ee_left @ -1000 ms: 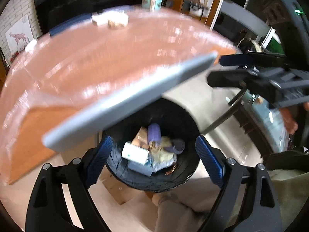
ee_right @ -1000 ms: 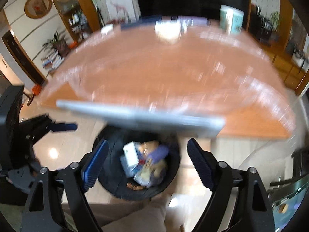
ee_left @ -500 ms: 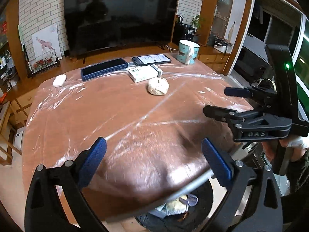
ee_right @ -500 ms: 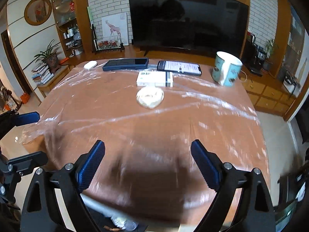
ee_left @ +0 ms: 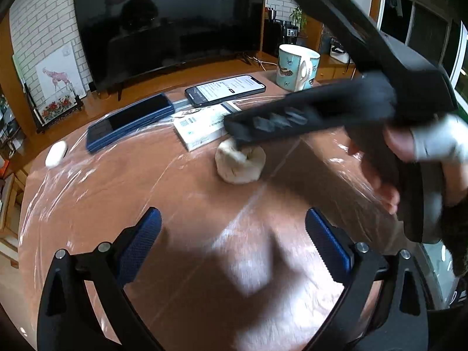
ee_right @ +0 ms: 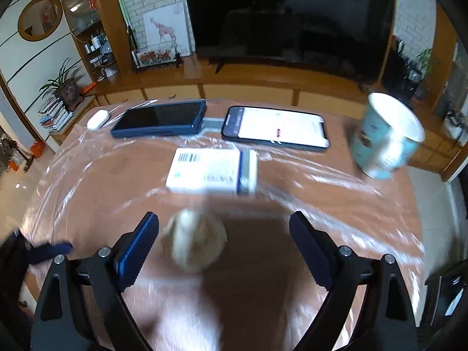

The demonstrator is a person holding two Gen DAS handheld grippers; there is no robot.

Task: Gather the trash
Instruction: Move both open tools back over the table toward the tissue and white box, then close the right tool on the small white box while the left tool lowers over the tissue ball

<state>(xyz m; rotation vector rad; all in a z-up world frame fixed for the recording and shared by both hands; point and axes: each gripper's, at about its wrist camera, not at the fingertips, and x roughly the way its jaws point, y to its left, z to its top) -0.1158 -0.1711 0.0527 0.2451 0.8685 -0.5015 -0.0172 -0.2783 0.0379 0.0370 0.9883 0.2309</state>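
A crumpled white paper ball (ee_left: 240,162) lies on the plastic-covered wooden table (ee_left: 117,193). In the right wrist view the ball (ee_right: 195,241) sits blurred between my right gripper's (ee_right: 223,242) open fingers, nearer the left finger (ee_right: 137,248). In the left wrist view the right gripper (ee_left: 242,134) reaches in from the right and hovers just over the ball. My left gripper (ee_left: 234,242) is open and empty, well short of the ball. A white medicine box (ee_right: 212,171) lies just behind the ball.
Behind the box lie a dark blue phone (ee_right: 159,118), a lit phone (ee_right: 276,127) and a white earbud case (ee_right: 98,118). A blue mug (ee_right: 386,137) stands at the far right. A large TV (ee_left: 166,20) stands on a cabinet beyond the table.
Both grippers rose from over the trash bin below the table edge and moved out over the tabletop. The right gripper has come forward around the paper ball.
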